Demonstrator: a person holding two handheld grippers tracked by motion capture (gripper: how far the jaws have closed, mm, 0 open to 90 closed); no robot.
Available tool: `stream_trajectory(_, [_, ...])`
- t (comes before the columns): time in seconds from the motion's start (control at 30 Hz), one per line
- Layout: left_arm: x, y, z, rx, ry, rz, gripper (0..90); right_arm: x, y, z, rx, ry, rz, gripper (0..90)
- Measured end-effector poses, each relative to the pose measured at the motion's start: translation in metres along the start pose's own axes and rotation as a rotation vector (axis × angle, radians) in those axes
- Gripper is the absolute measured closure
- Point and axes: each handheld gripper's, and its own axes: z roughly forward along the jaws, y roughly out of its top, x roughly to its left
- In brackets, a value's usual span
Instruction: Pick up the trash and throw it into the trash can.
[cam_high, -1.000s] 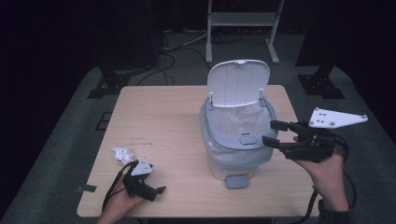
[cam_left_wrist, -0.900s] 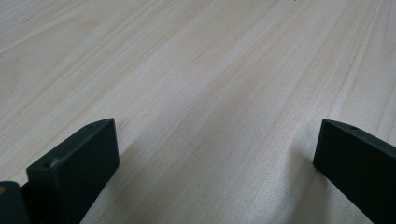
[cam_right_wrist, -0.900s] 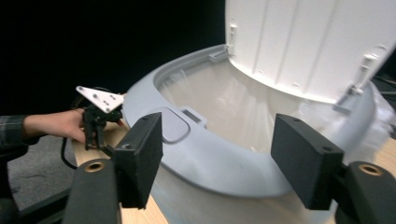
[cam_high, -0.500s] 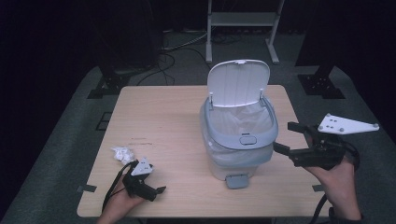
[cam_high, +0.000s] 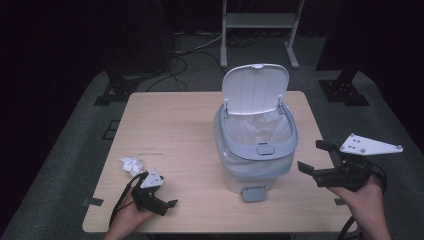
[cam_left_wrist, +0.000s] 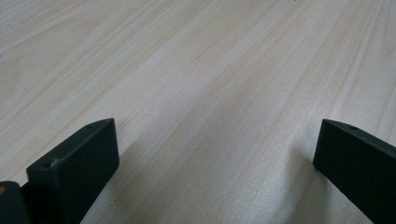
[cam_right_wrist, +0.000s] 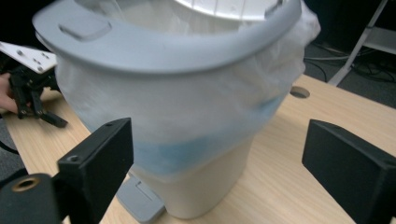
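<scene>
the left gripper (cam_high: 167, 204) lies low on the near left part of the table (cam_high: 175, 130), held in the person's left hand (cam_high: 131, 216), jaws spread wide with bare wood grain between them in the left gripper view. the right gripper (cam_high: 314, 157) is held in the right hand (cam_high: 364, 200) at the table's near right edge, jaws also wide apart and closed on nothing, pointing toward the bin (cam_high: 256, 150). its grey three-cornered plate (cam_high: 370, 146) sits on top. in the right gripper view the bin stands just ahead between the jaws, apart from them. the bin sits upright right of the table's centre, its white lid (cam_high: 255, 89) raised at the back, a white bag (cam_high: 262, 127) lining it and folded over the grey rim, a grey pedal (cam_high: 253, 194) at its near foot. a crumpled white paper ball (cam_high: 131, 164) lies on the table just beyond the left gripper, well apart from the bin.
</scene>
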Motion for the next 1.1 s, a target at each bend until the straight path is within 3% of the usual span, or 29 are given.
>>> stream_trajectory(0.13, [0.000,0.000,0.000,0.000,0.000,0.000,0.0,-0.002,-0.014,0.006,0.036,-0.015,0.008,1.9])
stream_trajectory(1.1, [0.000,0.000,0.000,0.002,-0.001,0.000,0.0,-0.014,-0.086,0.042,0.161,-0.030,0.032,1.3])
